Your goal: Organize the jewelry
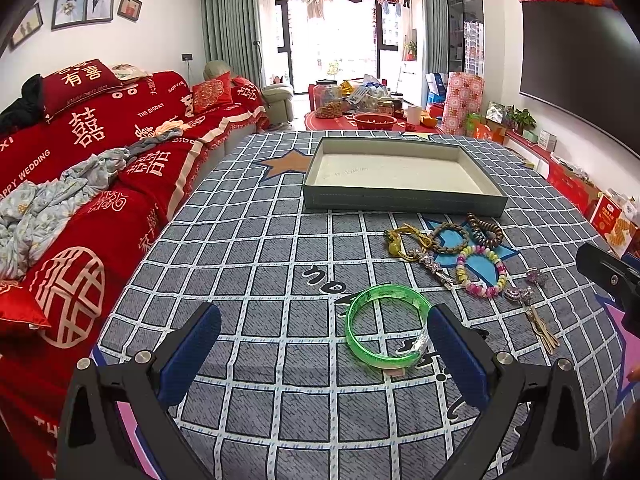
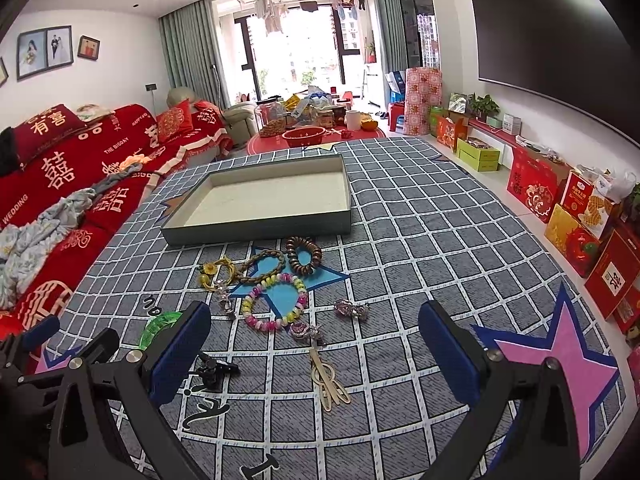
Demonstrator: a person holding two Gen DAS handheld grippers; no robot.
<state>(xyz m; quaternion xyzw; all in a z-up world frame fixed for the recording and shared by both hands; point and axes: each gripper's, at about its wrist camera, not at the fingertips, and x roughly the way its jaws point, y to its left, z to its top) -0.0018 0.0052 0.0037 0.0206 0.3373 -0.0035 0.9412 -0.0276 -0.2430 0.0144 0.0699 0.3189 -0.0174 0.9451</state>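
Hovering low over the checked cloth [image 1: 260,240] on the bench, the left claw [image 1: 324,334] stands wide and holds nothing; its right pad sits just beside the green bangle [image 1: 386,330], which lies flat on the cloth, part of its ring between the two pads. The right claw [image 2: 314,330] also stands wide and empty.

The tray [image 1: 400,176] is the landmark here: a shallow grey box with a pale floor, nothing in it that I can see. The jewelry lies on the cloth on the near side of the tray, well apart from its wall. Closest to the tray are a brown coil band [image 2: 303,255], a braided bracelet [image 2: 262,265] and a yellow piece [image 2: 216,274]. Nearer to the claws than those is a pastel bead bracelet [image 2: 276,302], with a silver clip [image 2: 226,300] beside it. Two pinkish crystal pieces [image 2: 352,309] lie nearer still, and a gold hairpin [image 2: 330,380] lies between the right claw's pads. A small black clip [image 2: 212,370] rests by its left pad.
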